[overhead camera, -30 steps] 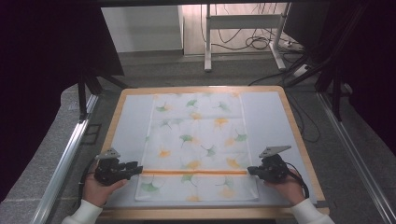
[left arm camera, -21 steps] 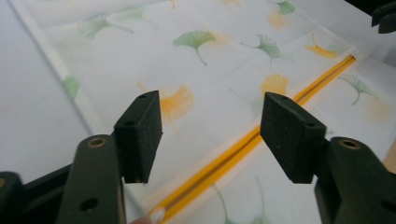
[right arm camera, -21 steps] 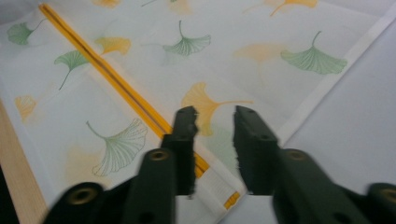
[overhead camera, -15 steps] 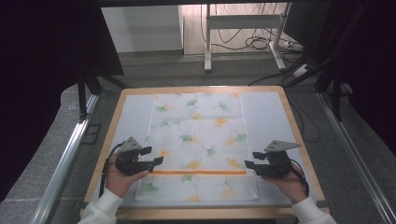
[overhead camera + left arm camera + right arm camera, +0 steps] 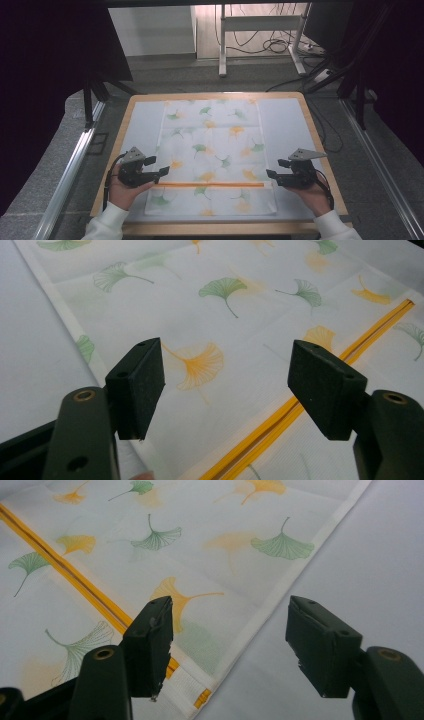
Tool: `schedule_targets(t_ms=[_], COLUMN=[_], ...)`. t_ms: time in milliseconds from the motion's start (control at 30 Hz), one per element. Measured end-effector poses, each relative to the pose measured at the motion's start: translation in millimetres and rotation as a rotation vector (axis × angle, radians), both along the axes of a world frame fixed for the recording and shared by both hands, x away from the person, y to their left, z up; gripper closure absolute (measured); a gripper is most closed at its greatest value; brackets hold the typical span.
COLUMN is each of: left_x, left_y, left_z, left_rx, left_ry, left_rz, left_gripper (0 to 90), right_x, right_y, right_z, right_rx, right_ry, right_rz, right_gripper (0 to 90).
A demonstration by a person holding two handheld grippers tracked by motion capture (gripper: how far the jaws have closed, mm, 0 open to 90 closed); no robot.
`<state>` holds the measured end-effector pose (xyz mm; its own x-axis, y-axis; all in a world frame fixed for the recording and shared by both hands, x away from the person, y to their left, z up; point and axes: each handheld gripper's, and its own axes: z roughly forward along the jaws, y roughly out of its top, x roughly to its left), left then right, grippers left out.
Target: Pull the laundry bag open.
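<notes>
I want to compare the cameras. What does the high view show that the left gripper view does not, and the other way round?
High view alone: both hands with their grippers, the left gripper and right gripper, the wooden table rim, and the floor with cables.
Left gripper view alone: its two black pads close up, standing apart with nothing between them.
Both: the ginkgo-leaf cloth and its orange stripe.

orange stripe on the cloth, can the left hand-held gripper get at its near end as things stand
Probably yes: the left hand-held gripper hangs open just beside the orange stripe, and nothing lies on the ginkgo-print cloth between them.
</notes>
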<state>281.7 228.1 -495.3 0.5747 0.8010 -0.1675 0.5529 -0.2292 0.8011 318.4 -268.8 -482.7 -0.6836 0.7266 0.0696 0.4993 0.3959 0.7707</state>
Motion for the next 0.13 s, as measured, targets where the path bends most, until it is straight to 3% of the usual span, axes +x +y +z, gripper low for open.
schedule_targets(t_ms=[133], left_x=[1.7], left_y=[2.4], left_z=[-1.0], left_rx=[-0.006], left_ry=[0.003], left_rz=[0.008], left_gripper=[29.5], right_x=[0.2], right_y=[-1.5], right_z=[0.1], right_rx=[0.003], right_ry=[0.000], right_rz=[-0.004], right_gripper=[33.5])
